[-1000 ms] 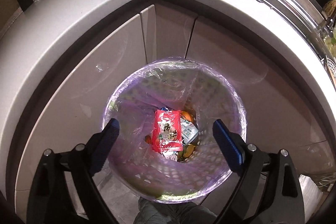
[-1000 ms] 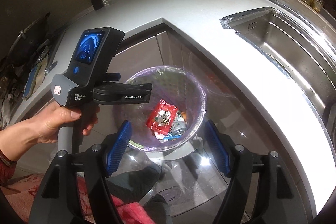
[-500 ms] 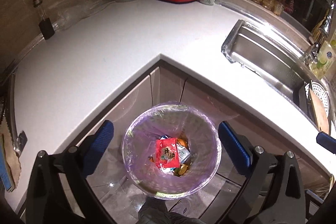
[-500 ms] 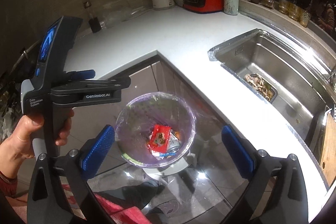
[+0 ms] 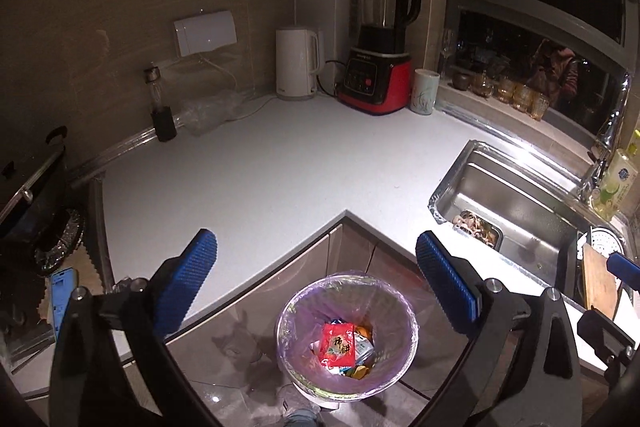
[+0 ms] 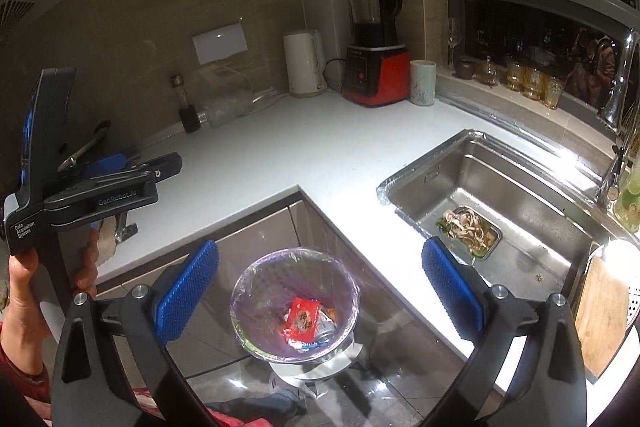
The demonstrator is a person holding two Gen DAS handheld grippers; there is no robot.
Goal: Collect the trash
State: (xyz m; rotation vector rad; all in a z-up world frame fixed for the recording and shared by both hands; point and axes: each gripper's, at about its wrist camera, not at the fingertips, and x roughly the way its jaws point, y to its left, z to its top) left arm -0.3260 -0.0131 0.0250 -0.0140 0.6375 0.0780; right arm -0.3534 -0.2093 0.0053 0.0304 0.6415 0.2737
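On the floor below the counter's inner corner stands a lined bin (image 5: 347,337) with a red wrapper (image 5: 338,343) lying on the trash inside. Both the left gripper (image 5: 316,283) and right gripper (image 6: 320,291) hang above it, fingers spread wide, holding nothing. Farther back, a tray of scraps (image 6: 468,227) sits in the sink (image 6: 520,187), and a kettle (image 5: 297,63) and blender (image 5: 380,47) stand at the counter's far edge.

White kettle (image 5: 298,63), red blender (image 5: 380,43), sink (image 6: 516,187), possibly food scraps inside

Leaving bare white desk (image 5: 260,187) open across the corner. Crowding the back wall: kettle (image 5: 297,63), blender (image 5: 380,59), cup (image 5: 425,91). Blocking the right side: sink (image 6: 472,183) and faucet (image 6: 618,83). Standing open-mouthed on the floor below: trash bin (image 5: 408,359), unobstructed from above.
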